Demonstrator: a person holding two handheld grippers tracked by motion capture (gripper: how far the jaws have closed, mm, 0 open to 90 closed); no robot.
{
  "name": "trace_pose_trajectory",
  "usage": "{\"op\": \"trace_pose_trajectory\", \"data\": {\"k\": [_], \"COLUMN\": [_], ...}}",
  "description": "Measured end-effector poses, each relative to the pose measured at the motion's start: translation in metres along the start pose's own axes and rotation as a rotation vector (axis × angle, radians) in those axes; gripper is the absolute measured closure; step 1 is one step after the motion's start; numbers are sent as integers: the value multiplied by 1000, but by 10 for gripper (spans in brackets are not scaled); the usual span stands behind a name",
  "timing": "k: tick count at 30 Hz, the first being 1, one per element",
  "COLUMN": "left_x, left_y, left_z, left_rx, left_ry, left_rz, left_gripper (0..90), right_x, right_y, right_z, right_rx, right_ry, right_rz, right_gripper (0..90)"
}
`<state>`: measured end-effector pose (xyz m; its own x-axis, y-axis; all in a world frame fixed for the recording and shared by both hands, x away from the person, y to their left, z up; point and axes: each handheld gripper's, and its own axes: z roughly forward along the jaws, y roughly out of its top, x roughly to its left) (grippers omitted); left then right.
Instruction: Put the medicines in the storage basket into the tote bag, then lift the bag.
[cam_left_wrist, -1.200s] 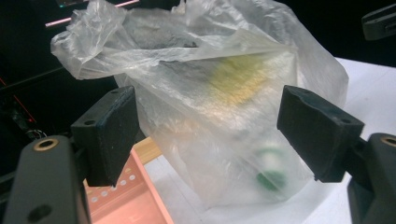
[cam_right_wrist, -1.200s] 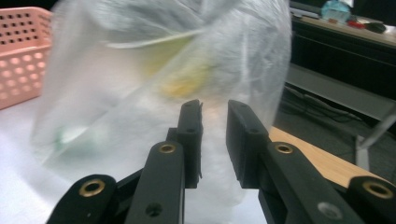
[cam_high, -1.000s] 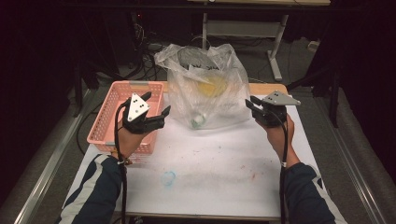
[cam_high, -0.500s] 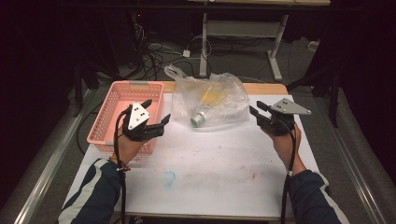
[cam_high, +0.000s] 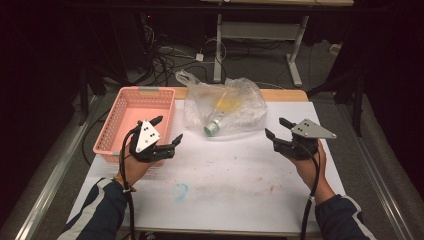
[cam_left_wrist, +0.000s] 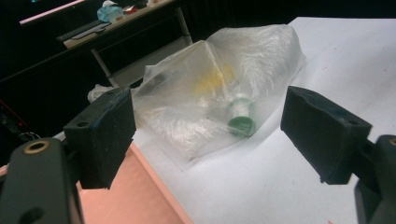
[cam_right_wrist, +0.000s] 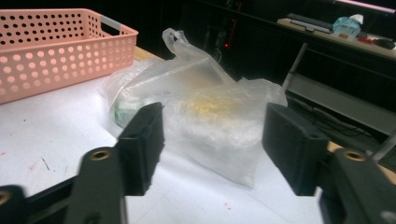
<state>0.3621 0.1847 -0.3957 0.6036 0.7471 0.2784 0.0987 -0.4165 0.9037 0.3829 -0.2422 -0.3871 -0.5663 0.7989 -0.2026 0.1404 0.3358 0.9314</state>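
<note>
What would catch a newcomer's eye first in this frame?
Probably the clear plastic bag slumped at the far middle of the white table, with a green-capped bottle and something yellow showing through it. Next, the pink basket at the table's left edge. The left gripper and right gripper flank the bag, jaws open and holding nothing.

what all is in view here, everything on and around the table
plastic bag: one, clear, lying at the table's far middle
bottle: one, green cap, inside the bag, yellowish contents beside it
basket: one, pink, on the far left of the table
table: one, white top with faint stains
cables: several, dark, on the floor behind
desk frame: one, grey, behind the table
left gripper: one, black, fingers open, near the basket
right gripper: one, black, fingers just opened, nothing between them
</note>
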Motion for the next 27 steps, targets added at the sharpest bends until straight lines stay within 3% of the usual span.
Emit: {"op": "trace_pose_trajectory", "data": {"k": [4,13,15,22,27], "left_x": [-3,-14,-15,-23,-28], "left_y": [-6,-21,-25,-36,-51], "left_z": [-8,-21,-22,-24,-30], "left_rx": [-1,26,34,67,100], "left_ry": [-14,-17,-27,-29,-33], "left_rz": [12,44,25,54,39], "left_gripper": [177,176,176,176,176], "right_x": [7,24,27,30,34], "right_y": [-3,-17,-22,-38,-50], "right_z": [-6,-24,-27,-36,-41], "right_rx": [-4,-3,3,10,33], "right_ry": [-4,24,24,36,53], "right_rz": [-23,-28,-37,-30,-24], "right_gripper": [287,197,196,193,186]}}
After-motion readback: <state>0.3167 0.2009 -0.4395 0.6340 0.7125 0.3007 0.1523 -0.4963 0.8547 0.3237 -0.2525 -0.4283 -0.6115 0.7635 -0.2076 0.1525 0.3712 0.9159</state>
